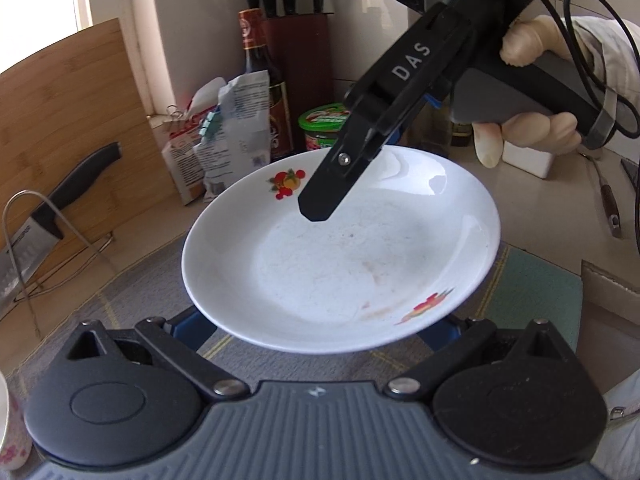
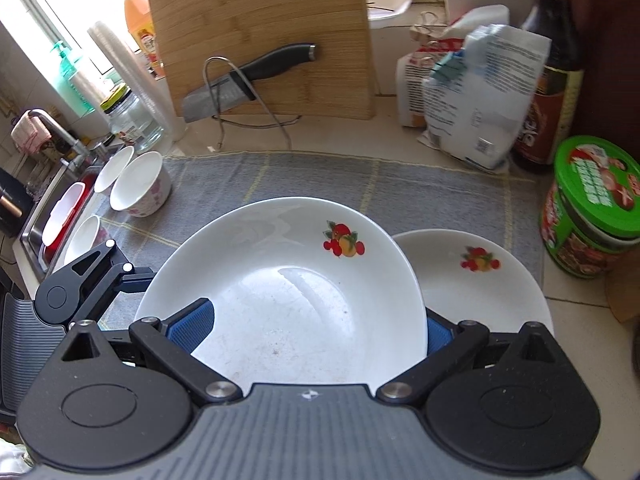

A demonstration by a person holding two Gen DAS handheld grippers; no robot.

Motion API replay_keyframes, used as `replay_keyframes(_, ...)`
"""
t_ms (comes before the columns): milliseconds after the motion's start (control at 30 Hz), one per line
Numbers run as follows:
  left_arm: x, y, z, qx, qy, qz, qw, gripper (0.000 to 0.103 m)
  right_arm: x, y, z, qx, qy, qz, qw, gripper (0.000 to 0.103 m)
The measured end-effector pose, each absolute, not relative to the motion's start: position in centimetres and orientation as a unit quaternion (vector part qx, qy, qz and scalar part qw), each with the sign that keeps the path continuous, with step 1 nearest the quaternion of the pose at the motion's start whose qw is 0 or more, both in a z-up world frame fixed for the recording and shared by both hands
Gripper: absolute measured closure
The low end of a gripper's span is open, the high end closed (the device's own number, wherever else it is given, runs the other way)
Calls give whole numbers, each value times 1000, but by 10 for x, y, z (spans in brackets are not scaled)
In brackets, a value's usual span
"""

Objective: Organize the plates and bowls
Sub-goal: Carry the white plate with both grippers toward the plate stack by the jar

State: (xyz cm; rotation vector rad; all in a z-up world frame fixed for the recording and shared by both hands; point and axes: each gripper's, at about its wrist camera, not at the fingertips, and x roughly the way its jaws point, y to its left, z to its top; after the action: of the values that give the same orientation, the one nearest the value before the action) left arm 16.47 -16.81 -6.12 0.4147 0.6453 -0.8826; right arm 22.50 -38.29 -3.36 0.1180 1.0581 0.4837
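Observation:
A white plate with fruit prints (image 1: pixel 340 256) is lifted and tilted above the grey mat. My right gripper (image 1: pixel 320 212) is shut on its far rim; in the right wrist view the same plate (image 2: pixel 280 292) sits between my blue pads (image 2: pixel 192 326). My left gripper (image 1: pixel 320 332) has its jaws spread wide under the plate's near edge, not clamping it. A second fruit-print plate (image 2: pixel 480 280) lies on the mat (image 2: pixel 320 176) to the right. Three white bowls with pink flowers (image 2: pixel 140 188) stand at the mat's left edge by the sink.
A wooden cutting board (image 2: pixel 260 40) with a cleaver on a wire rack (image 2: pixel 248 76) leans at the back. Bags (image 2: pixel 480 92), a dark sauce bottle (image 2: pixel 548 80) and a green-lidded tub (image 2: pixel 592 208) stand at the right. The sink (image 2: pixel 52 208) is far left.

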Motion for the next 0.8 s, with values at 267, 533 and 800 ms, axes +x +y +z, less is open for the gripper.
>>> replay_keyframes(267, 170, -188, -70, 201, 310, -438, 820, 1, 221, -405, -43, 69, 507, 202, 835, 0)
replay_keyframes(533, 175, -200, -77, 206, 315, -450, 810, 1, 219, -422, -54, 82, 512, 186, 835, 0)
replay_keyframes(800, 177, -206, -79, 209, 320, -455, 805, 1, 219, -433, -63, 93, 515, 177, 833, 0)
